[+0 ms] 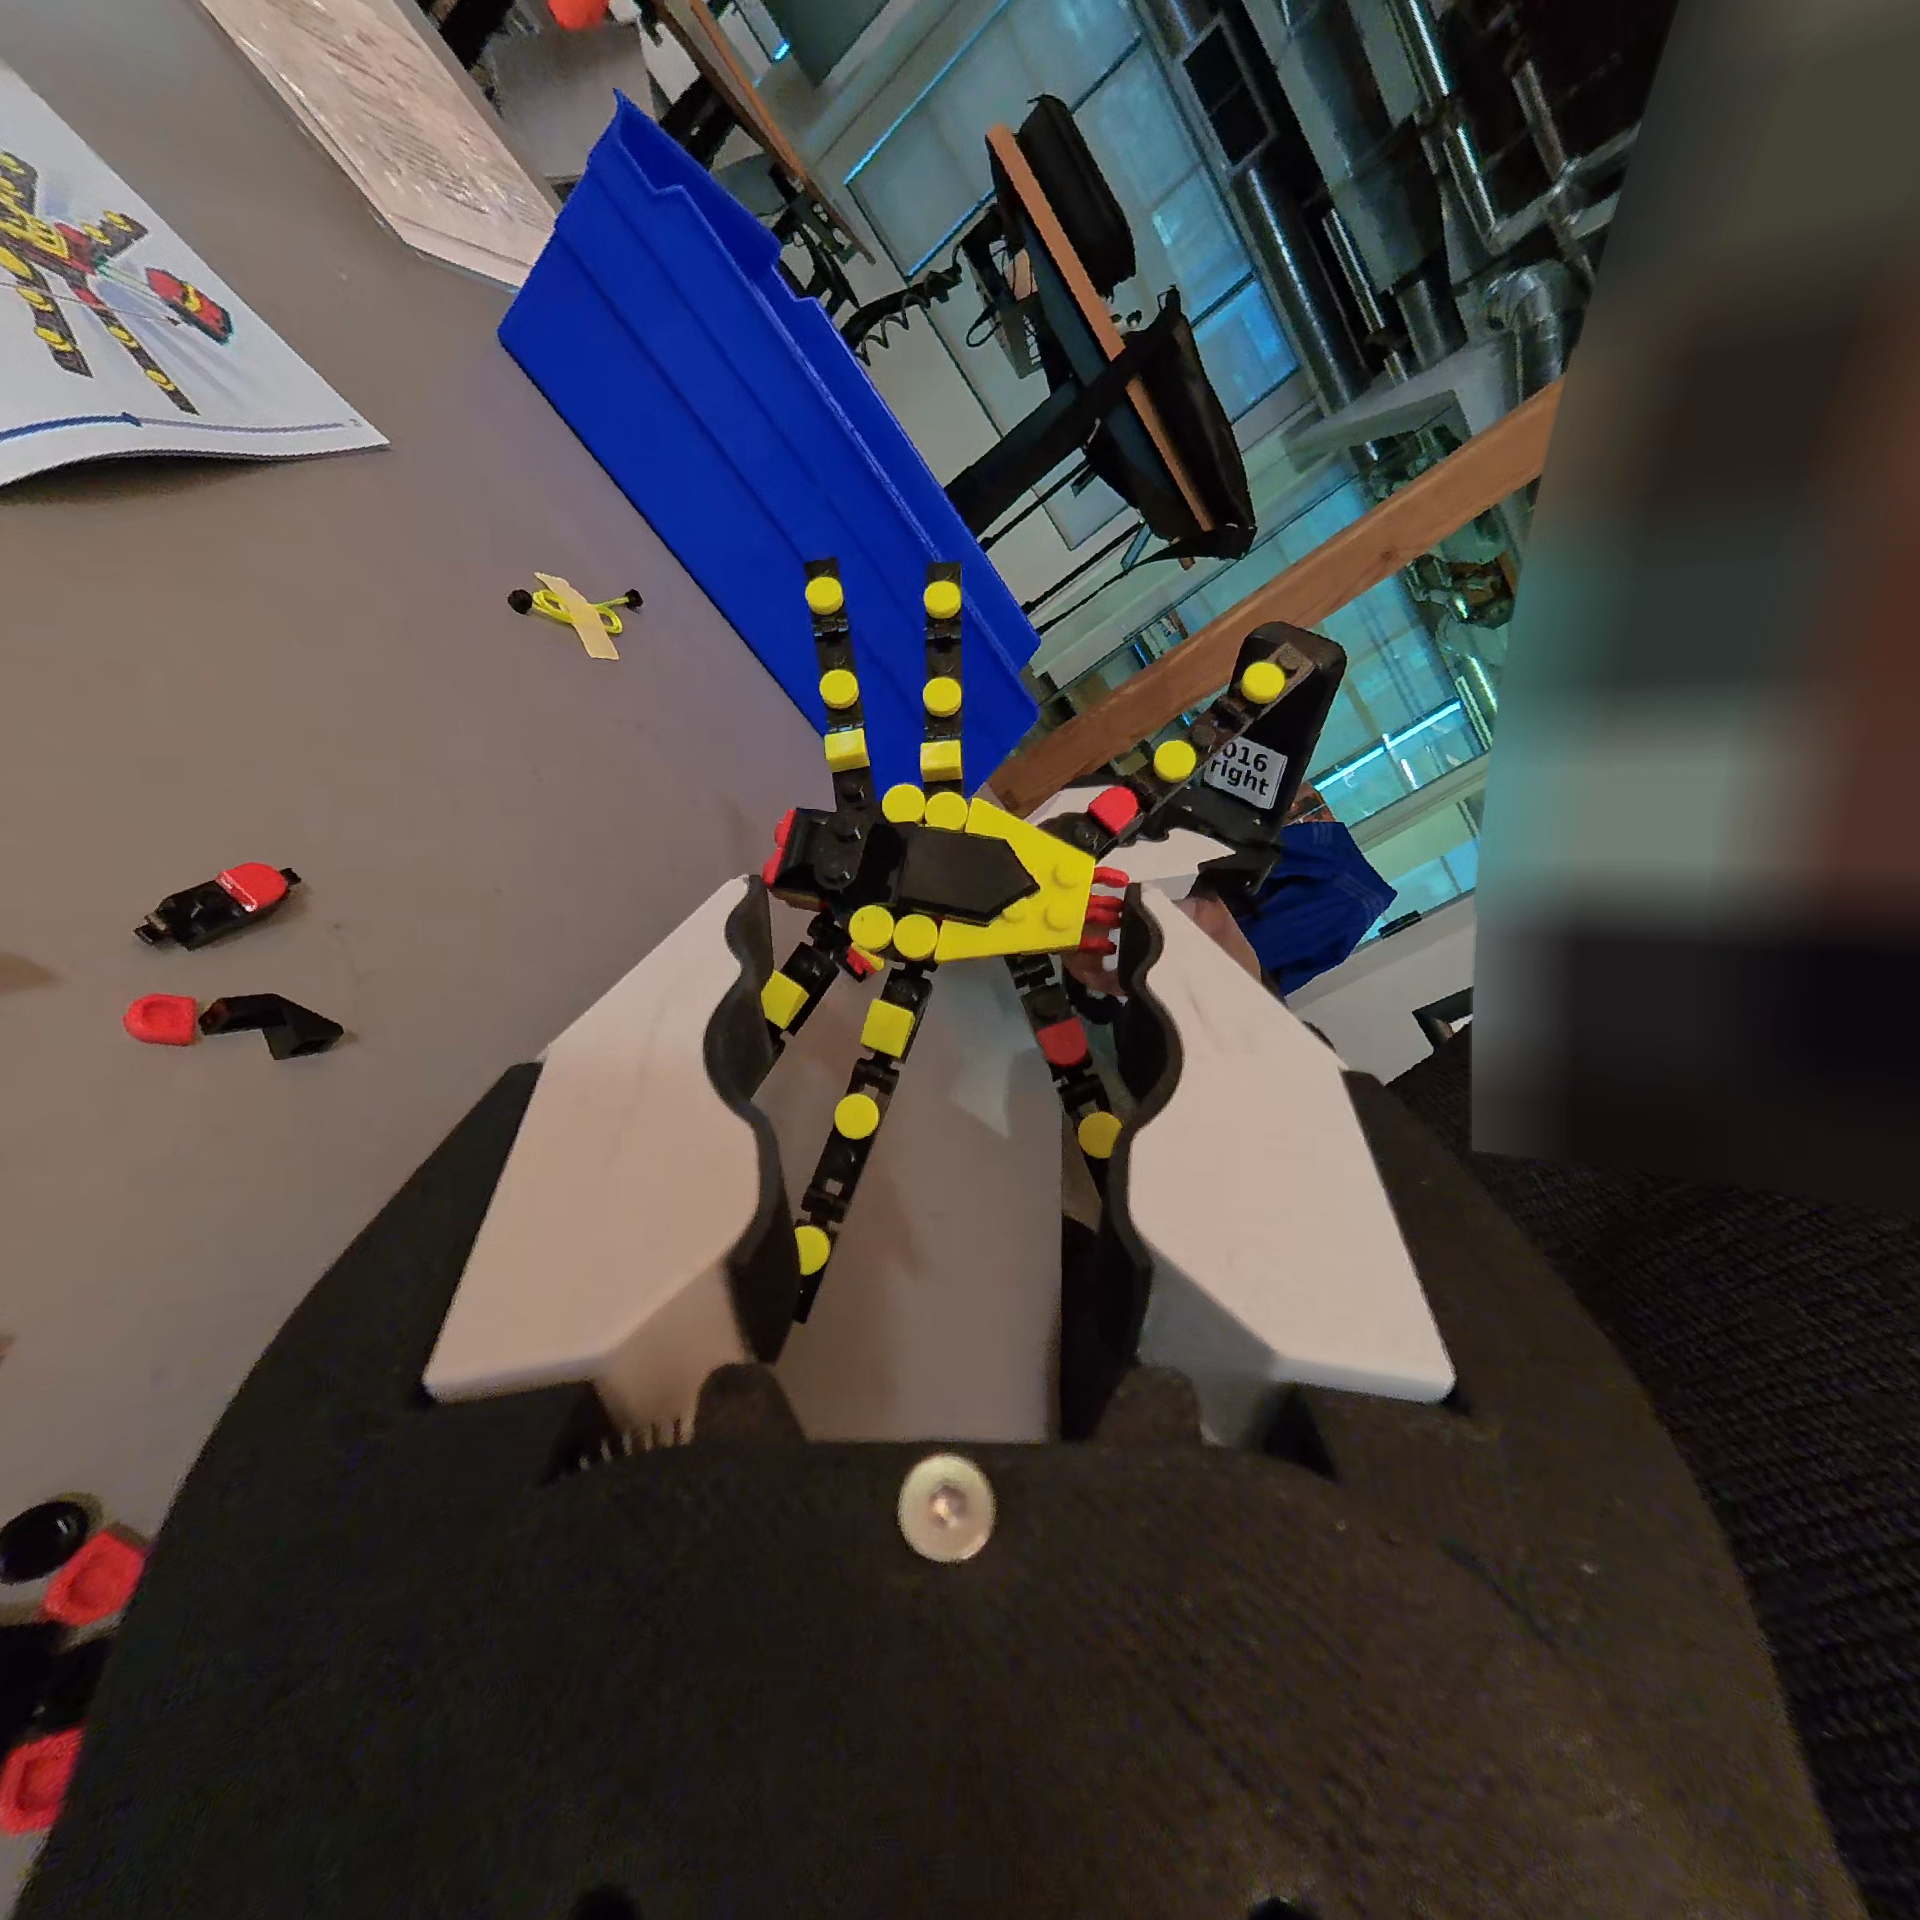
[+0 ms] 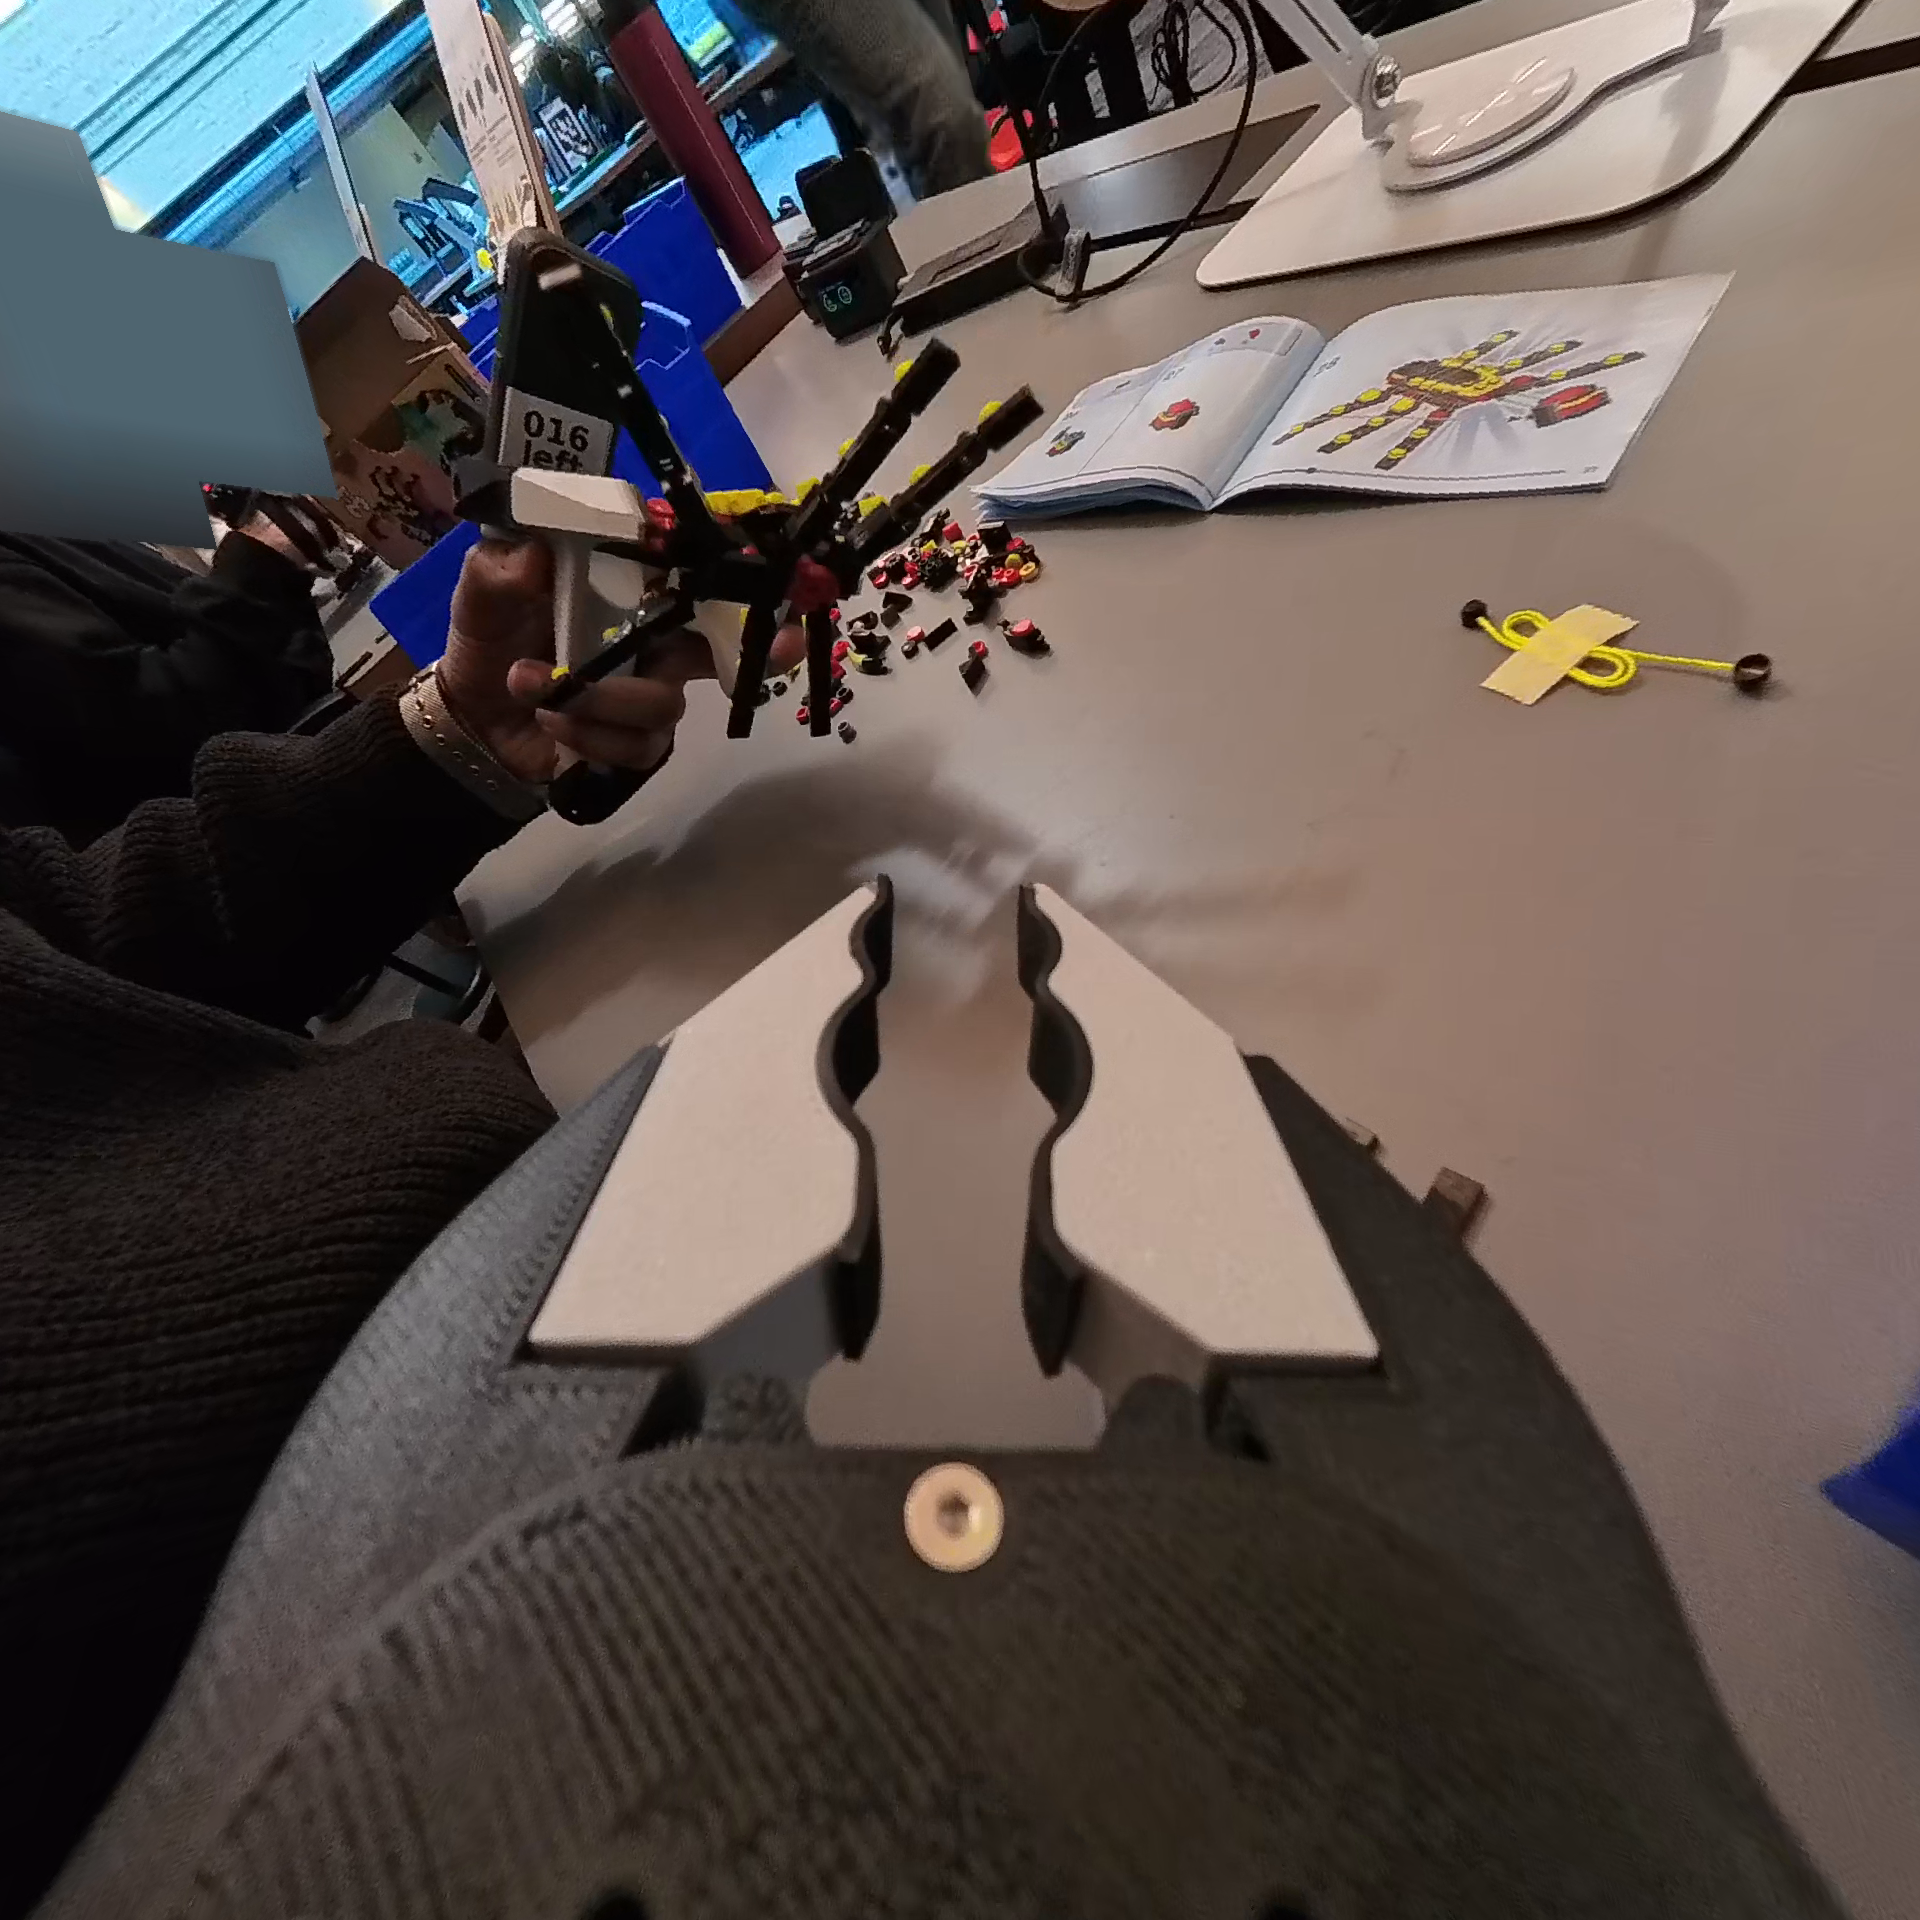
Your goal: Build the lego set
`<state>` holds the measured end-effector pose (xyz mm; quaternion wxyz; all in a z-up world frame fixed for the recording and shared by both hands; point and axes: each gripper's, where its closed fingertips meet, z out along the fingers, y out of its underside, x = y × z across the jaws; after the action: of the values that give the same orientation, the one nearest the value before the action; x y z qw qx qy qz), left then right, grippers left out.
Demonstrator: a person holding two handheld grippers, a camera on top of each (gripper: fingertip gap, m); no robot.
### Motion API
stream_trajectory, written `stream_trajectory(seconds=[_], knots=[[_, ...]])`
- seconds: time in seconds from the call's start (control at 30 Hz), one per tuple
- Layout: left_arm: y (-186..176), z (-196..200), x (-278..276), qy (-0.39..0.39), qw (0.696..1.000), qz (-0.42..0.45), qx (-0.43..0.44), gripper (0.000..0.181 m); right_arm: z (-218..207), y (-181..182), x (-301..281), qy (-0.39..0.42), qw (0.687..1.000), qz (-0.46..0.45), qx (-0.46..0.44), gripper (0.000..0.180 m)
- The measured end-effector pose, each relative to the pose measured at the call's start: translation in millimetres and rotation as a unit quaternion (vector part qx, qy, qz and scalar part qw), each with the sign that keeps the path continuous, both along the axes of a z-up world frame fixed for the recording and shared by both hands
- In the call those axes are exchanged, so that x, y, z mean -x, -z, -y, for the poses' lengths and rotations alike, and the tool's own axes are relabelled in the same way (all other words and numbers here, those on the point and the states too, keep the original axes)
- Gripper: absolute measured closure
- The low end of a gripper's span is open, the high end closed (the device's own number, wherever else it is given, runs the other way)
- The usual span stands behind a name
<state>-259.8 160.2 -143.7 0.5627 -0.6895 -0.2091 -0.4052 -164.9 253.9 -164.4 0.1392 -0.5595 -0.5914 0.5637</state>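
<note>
My left gripper [image 1: 940,914] is shut on a black, yellow and red lego spider [image 1: 977,883], gripping its body between the fingertips and holding it above the grey table [image 1: 416,831]. The spider's legs spread up and down past the fingers. In the right wrist view the left gripper [image 2: 665,561], held by a hand, carries the spider [image 2: 800,551] at the left. My right gripper [image 2: 954,899] is open and empty, low over the table, nearer than the spider. It also shows just behind the spider in the left wrist view [image 1: 1268,769].
A pile of small loose pieces [image 2: 956,571] lies beyond the spider. An open instruction booklet [image 2: 1351,416] and a yellow cord with tape [image 2: 1579,655] lie to the right. A blue bin [image 1: 758,416] stands at the table edge. Red-and-black sub-parts [image 1: 218,904] lie at the left. The tips of one gripper are about 15 cm away from the tips of the other.
</note>
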Motion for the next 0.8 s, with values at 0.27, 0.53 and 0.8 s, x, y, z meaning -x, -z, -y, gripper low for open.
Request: stream_trajectory(seconds=[0.27,0.53,0.8], knots=[[0.9,-0.1,0.2,-0.001,1.0,-0.001,0.002,0.116,-27.2,16.2,-1.7,0.053,0.995,0.038,-0.072,0.158],[4.9,0.6,-0.6,-0.002,1.0,-0.014,0.011,0.116,-29.8,37.9,-14.5,0.071,0.98,0.133,-0.131,0.149],[17.3,0.8,-5.4,0.006,0.997,-0.059,0.045,0.116,-4.3,66.7,-11.8,0.031,0.972,0.182,-0.144,0.151]])
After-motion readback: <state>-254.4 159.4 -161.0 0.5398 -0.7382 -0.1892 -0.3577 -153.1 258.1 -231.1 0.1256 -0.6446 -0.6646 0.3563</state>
